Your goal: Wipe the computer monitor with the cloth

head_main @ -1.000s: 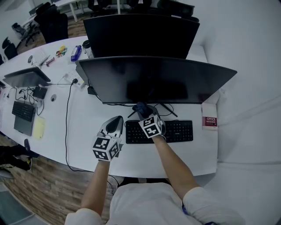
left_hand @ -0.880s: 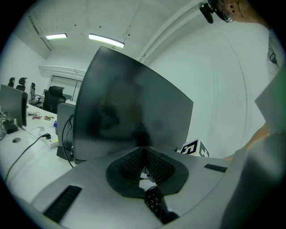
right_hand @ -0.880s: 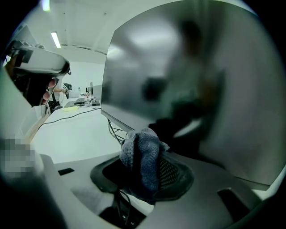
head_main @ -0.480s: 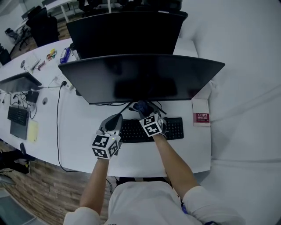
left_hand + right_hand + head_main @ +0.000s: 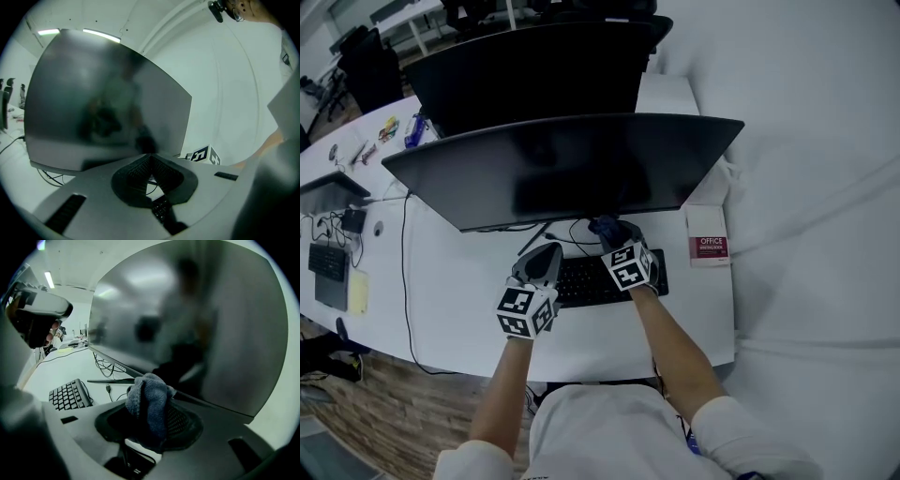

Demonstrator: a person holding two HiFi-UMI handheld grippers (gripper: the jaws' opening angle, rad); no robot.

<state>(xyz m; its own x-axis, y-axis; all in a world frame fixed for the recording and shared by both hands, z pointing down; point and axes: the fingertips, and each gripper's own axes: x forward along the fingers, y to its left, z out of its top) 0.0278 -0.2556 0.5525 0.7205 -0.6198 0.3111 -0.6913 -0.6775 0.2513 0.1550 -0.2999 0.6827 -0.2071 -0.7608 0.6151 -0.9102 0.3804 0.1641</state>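
A wide black monitor [image 5: 562, 164] stands on the white desk [image 5: 459, 291], its dark screen filling the left gripper view [image 5: 103, 108] and the right gripper view [image 5: 197, 324]. My right gripper [image 5: 611, 234] sits just under the screen's lower edge, shut on a bunched dark blue-grey cloth [image 5: 147, 401] whose top bulges toward the screen [image 5: 605, 225]. My left gripper [image 5: 542, 267] hovers over the keyboard's left end, below the screen, jaws closed together with nothing between them [image 5: 149, 176].
A black keyboard [image 5: 600, 281] lies under both grippers, with cables behind it. A red-and-white box [image 5: 708, 246] rests at the right. A second monitor [image 5: 525, 66] stands behind the first. A white wall curves along the right; further desks with clutter extend left.
The view has shifted, so the monitor and desk appear further left. Both grippers hold nearly the same places below the screen, the right still gripping the cloth.
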